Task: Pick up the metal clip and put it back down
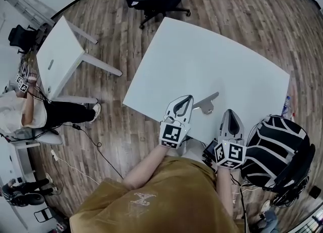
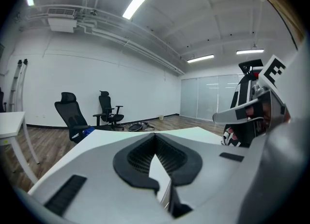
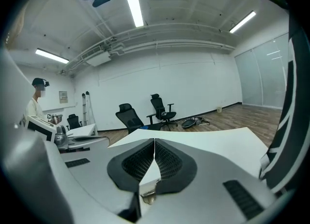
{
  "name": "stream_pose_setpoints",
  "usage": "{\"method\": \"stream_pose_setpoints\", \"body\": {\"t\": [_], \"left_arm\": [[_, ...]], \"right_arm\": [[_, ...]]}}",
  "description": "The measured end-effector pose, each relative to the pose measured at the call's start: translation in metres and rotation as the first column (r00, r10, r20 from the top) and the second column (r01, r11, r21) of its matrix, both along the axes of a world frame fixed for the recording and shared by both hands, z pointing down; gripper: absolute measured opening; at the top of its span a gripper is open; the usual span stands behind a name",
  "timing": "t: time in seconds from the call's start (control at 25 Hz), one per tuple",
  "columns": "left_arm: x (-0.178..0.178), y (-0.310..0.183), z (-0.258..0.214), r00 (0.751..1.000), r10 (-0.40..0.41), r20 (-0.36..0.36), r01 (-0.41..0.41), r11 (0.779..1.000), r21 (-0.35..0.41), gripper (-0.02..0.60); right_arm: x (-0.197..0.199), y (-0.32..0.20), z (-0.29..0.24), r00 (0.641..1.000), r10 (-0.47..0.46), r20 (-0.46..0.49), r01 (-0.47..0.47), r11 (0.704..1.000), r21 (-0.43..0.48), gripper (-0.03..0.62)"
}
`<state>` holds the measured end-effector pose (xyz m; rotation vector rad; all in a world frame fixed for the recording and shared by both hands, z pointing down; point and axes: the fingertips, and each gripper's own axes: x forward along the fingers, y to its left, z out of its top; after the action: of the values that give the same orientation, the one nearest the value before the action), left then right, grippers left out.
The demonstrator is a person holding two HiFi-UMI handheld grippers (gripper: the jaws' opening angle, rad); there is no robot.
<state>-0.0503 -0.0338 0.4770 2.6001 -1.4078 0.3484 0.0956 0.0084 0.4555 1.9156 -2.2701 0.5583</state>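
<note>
Left tool [image 1: 189, 98] and right tool [image 1: 228, 111] are clenched empty, metal clip [image 1: 206, 104] between them.

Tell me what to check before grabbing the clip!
1. Metal clip lies flat on the white table, near its front edge: ok.
2. Clip is close to both grippers, lying between them: ok.
3. Left gripper open for a grab: not ok, its jaws are together with nothing in them.
4. Right gripper open for a grab: not ok, its jaws are together with nothing in them.
5. A gripper aimed at the clip: cannot tell, neither gripper view shows the clip.
</note>
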Motion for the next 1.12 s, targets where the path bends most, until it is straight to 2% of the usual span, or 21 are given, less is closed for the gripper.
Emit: {"method": "stream_pose_setpoints", "body": {"t": [0.2,0.56,0.8,1.04,1.12], "left_arm": [[0.002,-0.002,0.023,1.0,0.007,0.014,-0.006,0.999,-0.05,0.006],[0.002,-0.001,0.066,0.999,0.011,0.048,-0.005,0.991,-0.131,0.006],[-0.002,0.003,0.086,0.998,0.019,0.055,-0.009,0.983,-0.181,0.006],[-0.001,0.007,0.097,0.997,0.033,0.065,-0.018,0.977,-0.213,0.006],[-0.001,0.008,0.101,0.997,0.039,0.068,-0.023,0.975,-0.222,0.006]], "right_arm": [[-0.01,-0.003,0.028,0.999,-0.011,0.043,0.014,0.997,-0.073,0.008],[-0.007,-0.006,0.072,0.987,0.031,0.155,-0.003,0.984,-0.177,0.009],[-0.023,0.002,0.104,0.98,0.005,0.198,0.049,0.962,-0.269,0.008],[-0.03,0.006,0.122,0.962,0.027,0.272,0.068,0.94,-0.334,0.009],[-0.032,0.008,0.132,0.95,0.045,0.308,0.077,0.924,-0.374,0.009]]}}
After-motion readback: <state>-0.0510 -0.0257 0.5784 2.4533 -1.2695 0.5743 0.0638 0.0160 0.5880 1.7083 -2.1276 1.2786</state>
